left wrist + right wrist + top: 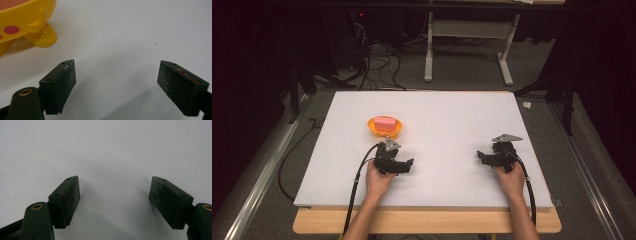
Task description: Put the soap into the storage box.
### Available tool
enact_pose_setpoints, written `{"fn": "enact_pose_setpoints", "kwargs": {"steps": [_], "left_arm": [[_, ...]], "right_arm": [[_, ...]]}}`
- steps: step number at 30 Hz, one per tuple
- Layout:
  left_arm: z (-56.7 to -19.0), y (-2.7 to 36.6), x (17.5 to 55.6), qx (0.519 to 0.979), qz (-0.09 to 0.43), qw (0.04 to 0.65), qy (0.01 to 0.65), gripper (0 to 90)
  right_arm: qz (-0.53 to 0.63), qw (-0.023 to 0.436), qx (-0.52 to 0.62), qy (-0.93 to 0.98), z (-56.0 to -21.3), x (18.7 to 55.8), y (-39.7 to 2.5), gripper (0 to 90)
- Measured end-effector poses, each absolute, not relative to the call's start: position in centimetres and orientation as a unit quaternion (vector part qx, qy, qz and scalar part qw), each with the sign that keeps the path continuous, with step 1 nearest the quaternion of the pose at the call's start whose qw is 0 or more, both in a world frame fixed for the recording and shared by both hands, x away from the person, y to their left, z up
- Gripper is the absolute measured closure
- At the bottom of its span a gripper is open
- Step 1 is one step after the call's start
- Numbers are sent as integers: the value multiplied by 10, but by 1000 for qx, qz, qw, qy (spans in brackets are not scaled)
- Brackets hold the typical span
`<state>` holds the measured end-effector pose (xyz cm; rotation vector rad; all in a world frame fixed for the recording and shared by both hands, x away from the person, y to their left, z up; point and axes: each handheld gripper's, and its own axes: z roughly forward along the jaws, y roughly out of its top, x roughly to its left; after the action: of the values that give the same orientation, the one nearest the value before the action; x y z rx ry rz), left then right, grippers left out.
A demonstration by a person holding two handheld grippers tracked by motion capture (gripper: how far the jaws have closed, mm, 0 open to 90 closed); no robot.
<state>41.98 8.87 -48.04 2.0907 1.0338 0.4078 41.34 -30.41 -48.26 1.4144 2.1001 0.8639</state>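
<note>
Jaws of the left gripper [117, 82] were spread wide apart above bare white board, nothing being held between them. Its pads [66, 82] were seen as dark, rough and speckled, with a reddish smear on the upper edge of the far one. A yellow bowl [27, 17] was seen at the upper left corner of the left gripper view, just beyond the jaws and apart from them. It was glossy plastic, with a small stubby handle on its side, a rounded foot under it and a red dot on its wall. From the high view the same bowl [373, 127] appeared orange-yellow, set on the white table [452, 115] left of centre, and a pink block [385, 122] was held inside it, lying flat within the rim. The left gripper [404, 166] was held just in front of the bowl, near but not touching. The right gripper [482, 157] was kept well apart at the right side of the table, its jaws likewise spread open over bare surface, with nothing gripped.
</note>
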Motion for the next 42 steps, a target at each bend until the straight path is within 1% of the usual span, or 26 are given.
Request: {"fn": "enact_pose_setpoints", "kwargs": {"steps": [13,15,19,42], "left_arm": [[-486,86,424,815,170,372,411,158],[-487,83,424,819,179,358,410,160],[-487,84,426,816,174,361,418,153],[-488,84,425,816,175,359,417,151]], "right_arm": [[314,230,515,763,-483,413,-304,251],[314,230,515,763,-483,414,-304,251],[314,230,515,763,-483,413,-304,251],[314,230,515,763,-483,413,-304,251]]}}
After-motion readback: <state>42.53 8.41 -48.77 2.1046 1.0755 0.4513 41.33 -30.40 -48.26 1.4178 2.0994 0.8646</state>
